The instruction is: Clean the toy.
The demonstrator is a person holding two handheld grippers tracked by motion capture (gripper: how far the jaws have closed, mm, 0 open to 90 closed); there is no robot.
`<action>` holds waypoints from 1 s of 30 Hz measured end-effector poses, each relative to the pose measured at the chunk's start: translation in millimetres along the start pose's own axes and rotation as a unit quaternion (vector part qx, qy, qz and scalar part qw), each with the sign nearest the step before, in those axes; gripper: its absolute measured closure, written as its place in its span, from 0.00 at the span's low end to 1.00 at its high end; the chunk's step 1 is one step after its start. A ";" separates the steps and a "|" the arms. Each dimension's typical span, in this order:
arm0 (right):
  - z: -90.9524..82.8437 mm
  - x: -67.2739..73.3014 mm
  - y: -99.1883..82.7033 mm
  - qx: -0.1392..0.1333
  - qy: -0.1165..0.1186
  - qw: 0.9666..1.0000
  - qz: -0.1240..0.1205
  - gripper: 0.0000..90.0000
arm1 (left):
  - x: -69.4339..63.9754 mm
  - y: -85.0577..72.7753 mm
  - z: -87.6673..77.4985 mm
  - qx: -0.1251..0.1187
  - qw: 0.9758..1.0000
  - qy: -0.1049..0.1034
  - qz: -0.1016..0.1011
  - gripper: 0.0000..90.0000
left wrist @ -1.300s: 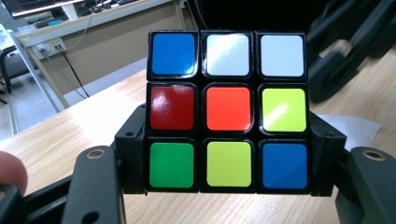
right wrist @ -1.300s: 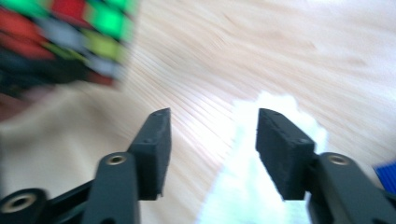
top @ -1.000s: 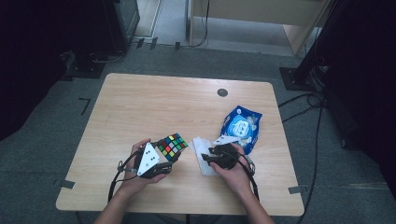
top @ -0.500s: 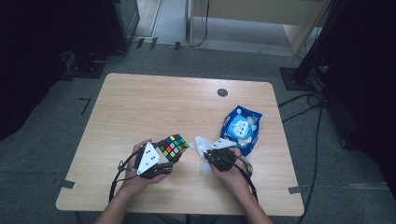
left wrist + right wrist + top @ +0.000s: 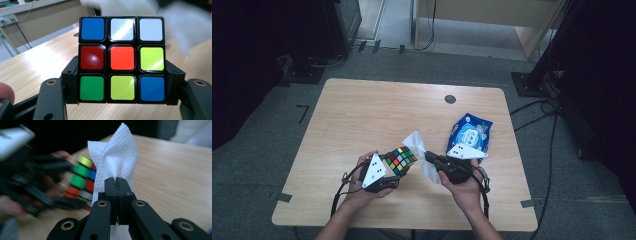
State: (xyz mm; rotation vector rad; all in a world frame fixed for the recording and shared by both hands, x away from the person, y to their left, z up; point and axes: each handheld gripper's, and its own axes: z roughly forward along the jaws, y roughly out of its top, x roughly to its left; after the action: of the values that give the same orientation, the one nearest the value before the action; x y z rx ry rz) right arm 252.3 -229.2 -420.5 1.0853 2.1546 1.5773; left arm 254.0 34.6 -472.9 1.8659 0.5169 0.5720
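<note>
since a second ago: my right gripper [image 5: 430, 158] has come up off the table with the white tissue [image 5: 422, 152]; its jaws have just been closing and now pinch the tissue between them. my left gripper [image 5: 398, 170] has kept its place.
left hand pose: my left hand [image 5: 362, 187] comes in from the near edge, palm wrapped around the gripper body, grey three-cornered plate [image 5: 373, 170] on top, jaws pointing up and away towards the tissue.
left gripper state: clamped on the rubik's cube [image 5: 121, 59], one jaw on each side of its lowest row; the cube is tilted and lifted clear of the table.
right hand pose: my right hand [image 5: 464, 186] is just right of the cube, gripper aimed left towards it.
right gripper state: jaws pressed together on a fold of tissue [image 5: 117, 162], which stands up above the tips and hangs below them.
where the tissue is: in the air just right of the cube; i cannot tell whether it touches it.
surface: light wooden table [image 5: 362, 115] with a small dark round cap [image 5: 450, 99] far beyond the cube; a blue packet [image 5: 470, 132] lies right of the cube, past my right gripper.
room: grey floor [image 5: 562, 175] around the table, cables [image 5: 552, 145] trailing right of it, dark stands and furniture behind.
</note>
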 end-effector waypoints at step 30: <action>-3.5 -1.2 0.6 -0.015 0.015 0.999 0.040 1.00 | -14.8 8.2 -0.9 -0.020 0.999 -0.026 0.019 0.38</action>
State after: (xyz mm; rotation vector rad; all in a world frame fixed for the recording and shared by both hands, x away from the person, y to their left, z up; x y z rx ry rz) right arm 251.3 -232.4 -418.8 1.1595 2.1232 1.6661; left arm 242.5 23.7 -467.1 1.8509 0.4331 0.5535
